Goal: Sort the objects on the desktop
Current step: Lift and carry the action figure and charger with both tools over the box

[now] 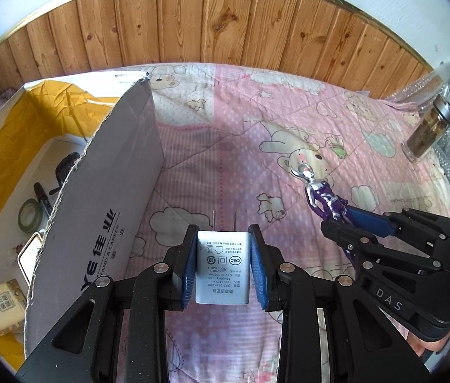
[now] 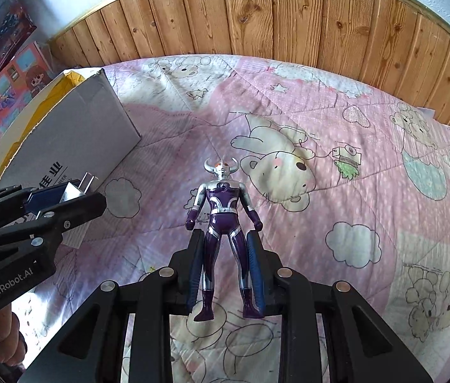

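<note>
My left gripper [image 1: 223, 239] is shut on a white plug charger [image 1: 222, 268], its two prongs pointing away, held above the pink quilt [image 1: 225, 146] beside the cardboard box [image 1: 103, 210]. My right gripper [image 2: 226, 239] is shut on the legs of a purple and silver toy figure [image 2: 223, 217], which stands up between the blue pads above the quilt [image 2: 320, 102]. In the left wrist view the right gripper [image 1: 349, 215] sits at the right with the toy figure [image 1: 322, 196] sticking out. In the right wrist view the left gripper [image 2: 75, 191] appears at the left with the charger [image 2: 79, 188].
The open cardboard box holds a tape roll [image 1: 28, 215], a marker [image 1: 42, 198] and a small yellow packet [image 1: 3, 306]. A glass jar with a metal lid [image 1: 430, 131] stands at the right. Wooden panelling [image 1: 225, 22] backs the bed. Colourful toy boxes [image 2: 4, 86] stand far left.
</note>
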### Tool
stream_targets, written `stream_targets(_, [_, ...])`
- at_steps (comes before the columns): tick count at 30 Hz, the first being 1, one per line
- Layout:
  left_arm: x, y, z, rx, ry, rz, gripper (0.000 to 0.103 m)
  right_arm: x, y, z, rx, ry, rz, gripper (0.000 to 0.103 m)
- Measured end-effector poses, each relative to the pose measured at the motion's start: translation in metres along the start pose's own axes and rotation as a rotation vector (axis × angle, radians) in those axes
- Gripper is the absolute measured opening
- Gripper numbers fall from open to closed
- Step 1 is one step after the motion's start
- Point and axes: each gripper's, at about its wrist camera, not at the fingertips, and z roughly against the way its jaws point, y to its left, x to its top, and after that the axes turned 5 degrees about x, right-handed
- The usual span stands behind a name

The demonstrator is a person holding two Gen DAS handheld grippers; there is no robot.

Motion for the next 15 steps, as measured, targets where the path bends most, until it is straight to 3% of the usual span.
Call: stream_targets(15, [-0.027, 0.005, 0.055, -0.022, -0.039, 0.011, 0.031, -0.034, 0.041, 0.040, 0.040, -0.056, -0.033, 0.028])
